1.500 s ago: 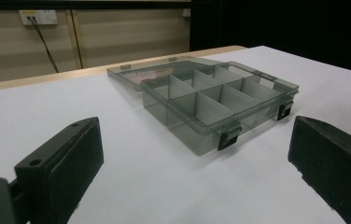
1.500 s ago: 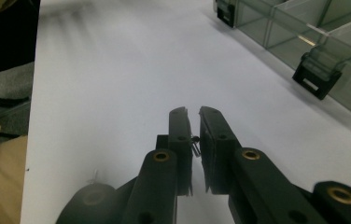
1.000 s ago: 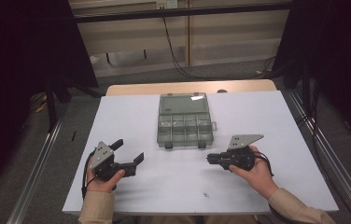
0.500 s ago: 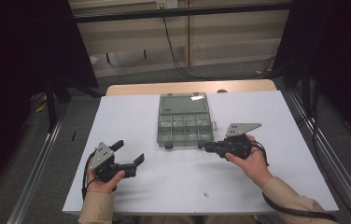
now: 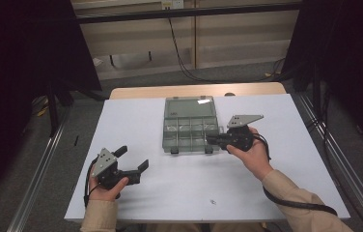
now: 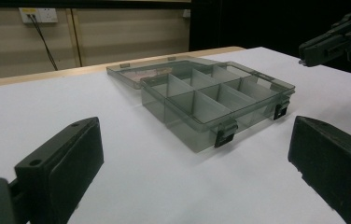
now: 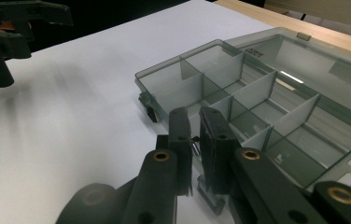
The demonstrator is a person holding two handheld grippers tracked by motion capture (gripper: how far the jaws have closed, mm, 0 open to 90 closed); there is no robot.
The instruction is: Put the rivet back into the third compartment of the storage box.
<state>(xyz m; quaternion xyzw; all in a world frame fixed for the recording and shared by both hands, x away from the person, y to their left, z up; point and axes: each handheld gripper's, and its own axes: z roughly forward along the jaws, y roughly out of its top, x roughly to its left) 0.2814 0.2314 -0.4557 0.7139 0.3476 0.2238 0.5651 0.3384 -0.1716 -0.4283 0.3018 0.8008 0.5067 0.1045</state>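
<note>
A clear grey compartment box lies open on the white table, its lid flat behind it and its several compartments empty. My right gripper hovers at the box's front right corner, over its edge. Its jaws are nearly together, pinching a small dark screw-like piece. My left gripper rests open near the front left of the table. Nothing is between its jaws, which point at the box. The right gripper also shows at the upper right of the left gripper view.
A tiny dark piece lies on the white tabletop near the front edge. Metal rails run along the floor on both sides. Dark curtains stand to the left and right, and cables hang on the wall behind.
My right gripper has moved forward and left, rising a little, from the table's front right to the box's front right corner. The left gripper has stayed put.
</note>
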